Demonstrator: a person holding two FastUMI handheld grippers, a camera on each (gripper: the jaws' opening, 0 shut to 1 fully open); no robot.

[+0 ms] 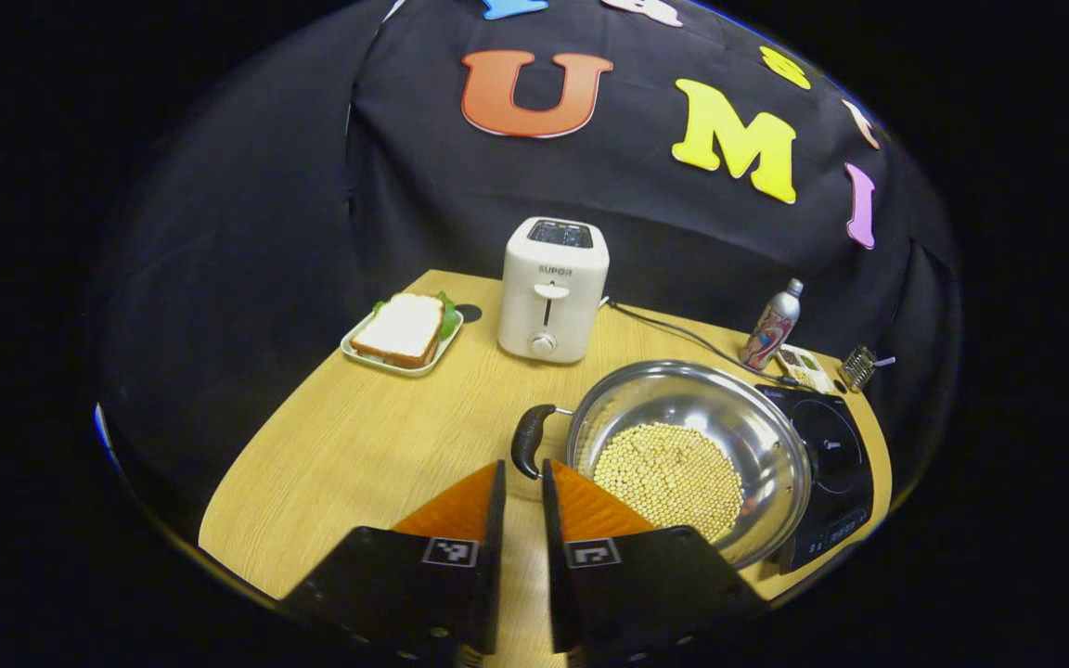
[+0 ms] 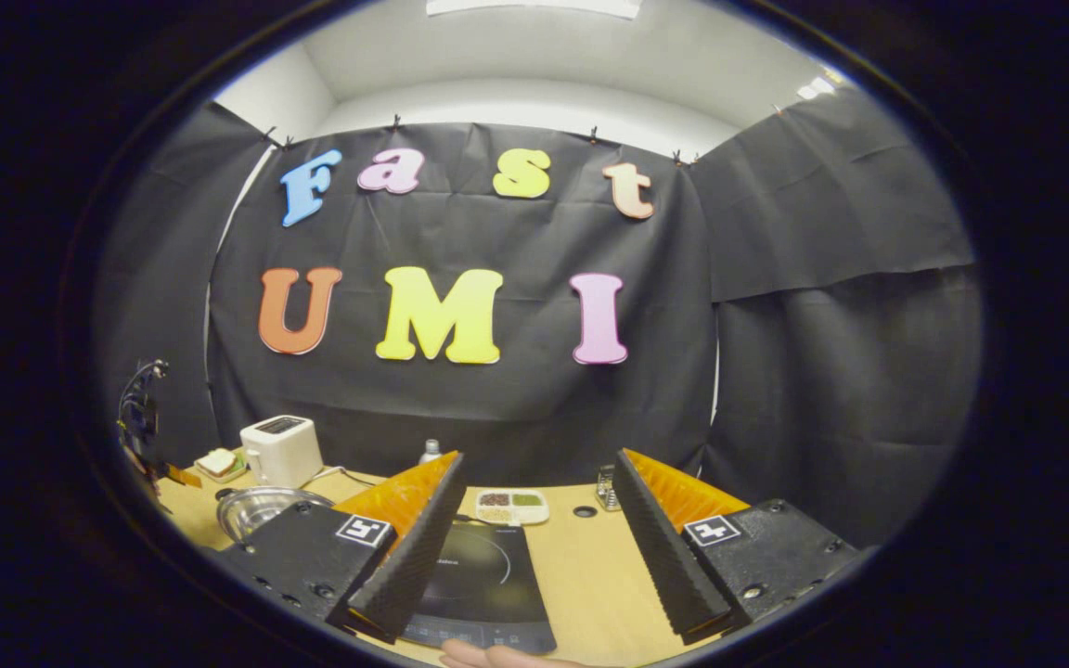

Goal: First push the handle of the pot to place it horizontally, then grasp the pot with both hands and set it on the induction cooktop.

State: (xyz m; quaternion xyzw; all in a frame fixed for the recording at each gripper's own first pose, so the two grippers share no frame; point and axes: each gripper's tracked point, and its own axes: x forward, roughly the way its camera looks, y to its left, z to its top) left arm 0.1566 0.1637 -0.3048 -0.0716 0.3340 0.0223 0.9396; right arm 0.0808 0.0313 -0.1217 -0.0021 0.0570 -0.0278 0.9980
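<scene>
**Pot handle not yet pushed, cooktop still bare**

Near the counter's (image 1: 330,464) right edge the pot (image 1: 688,445), holding a layer of pale beans, sits just beside the induction cooktop (image 1: 827,464), its rim overlapping the cooktop's near side in the left gripper view. The pot's dark handle (image 1: 530,439) points toward the left hand-held gripper (image 1: 522,482), whose fingers are nearly closed with only a narrow gap, gripping nothing, their tips just short of the handle. The right hand-held gripper (image 2: 539,510) hangs wide open and empty above the cooktop's front.

By my reading the task is at its start: the handle looks unturned, and both the two-handed grasp and the lift remain.

A toaster (image 1: 553,288) and a plate with a sandwich (image 1: 402,331) stand toward the back left edge; a bottle (image 1: 773,325) stands behind the pot. The toaster's cord (image 1: 683,336) runs close behind the pot, but the short way to the cooktop looks open.
</scene>
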